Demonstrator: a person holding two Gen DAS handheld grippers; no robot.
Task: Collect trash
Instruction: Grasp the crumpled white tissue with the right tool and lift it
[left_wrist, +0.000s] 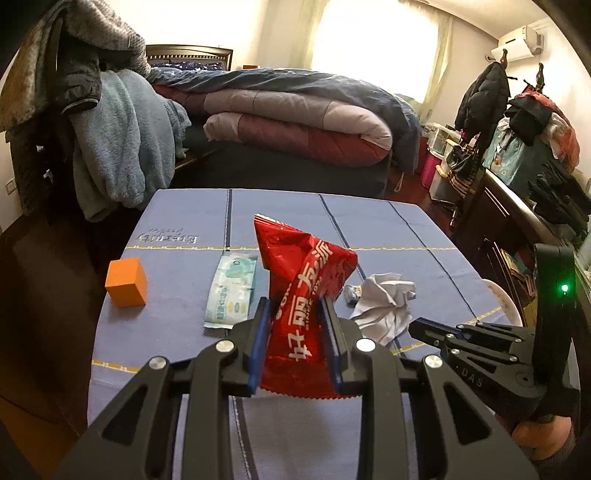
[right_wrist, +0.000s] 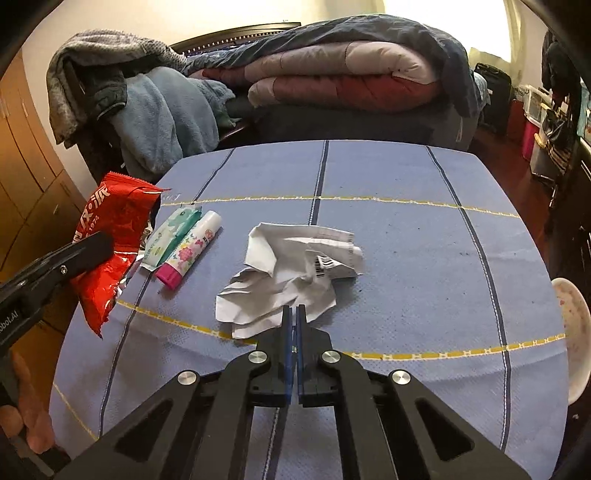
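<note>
Red snack wrapper (left_wrist: 303, 291), white lettering. Tablecloth (right_wrist: 388, 236) blue, dark and yellow grid lines. Orange cube (left_wrist: 126, 282) left of wrapper. Crumpled paper (right_wrist: 291, 277) white. Glue stick (right_wrist: 192, 254) floral, pink cap. Wipes pack (left_wrist: 232, 288) pale green.

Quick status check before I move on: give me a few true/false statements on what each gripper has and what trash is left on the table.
1. The left gripper grips the red snack wrapper. True.
2. The right gripper is wide open. False: its jaws are shut, at the near edge of the crumpled paper.
3. The crumpled paper is already lifted off the table. False: it lies on the blue cloth.
4. A wet-wipe packet lies on the table. True.
5. The orange block sits on the crumpled paper. False: it stands apart.
</note>
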